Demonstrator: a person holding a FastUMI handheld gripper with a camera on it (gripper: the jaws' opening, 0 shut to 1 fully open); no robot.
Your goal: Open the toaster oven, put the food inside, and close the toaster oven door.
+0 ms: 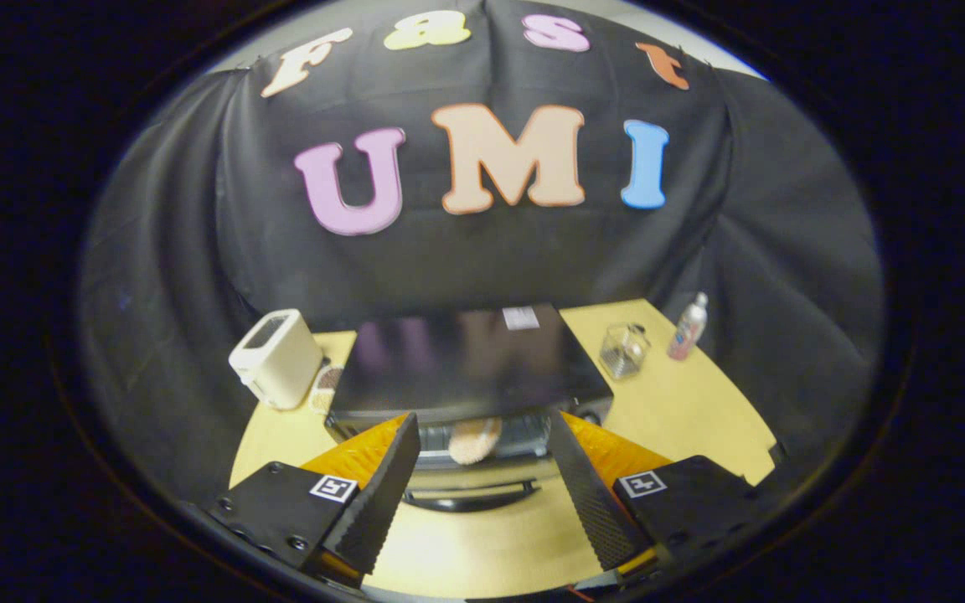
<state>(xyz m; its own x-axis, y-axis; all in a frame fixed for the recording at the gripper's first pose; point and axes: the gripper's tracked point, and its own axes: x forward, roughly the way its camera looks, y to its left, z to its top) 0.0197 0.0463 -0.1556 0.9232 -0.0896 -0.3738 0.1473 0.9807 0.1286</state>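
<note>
Gripper (482, 494) spread wide, fingers well apart, nothing between the pads, nothing touched. Held high and looking down over the toaster oven (466, 360), which sits straight ahead on the yellow table (683, 410), beyond the fingertips and centred between them. Oven door (474, 481) dropped open toward the gripper, lying roughly flat below the cavity mouth, its dark handle (470, 496) running crosswise just ahead of the fingers, long axis side to side and so square to the line of the fingers. Food (474, 440), a pale round piece, already inside on the rack, seen through the open front just above the door. Remaining step, by the look of things: closing the door. Key relation: handle nearest, lower than the fingertips and directly in line, so likely a descent and a push or lift from beneath the door's front edge, up and away toward the cavity. Risk of catching the rack or nudging the food if the approach runs too deep. White toaster (275, 358) left of the oven, glass jar (623, 350) and small bottle (688, 327) to its right, all well apart from the path.
</note>
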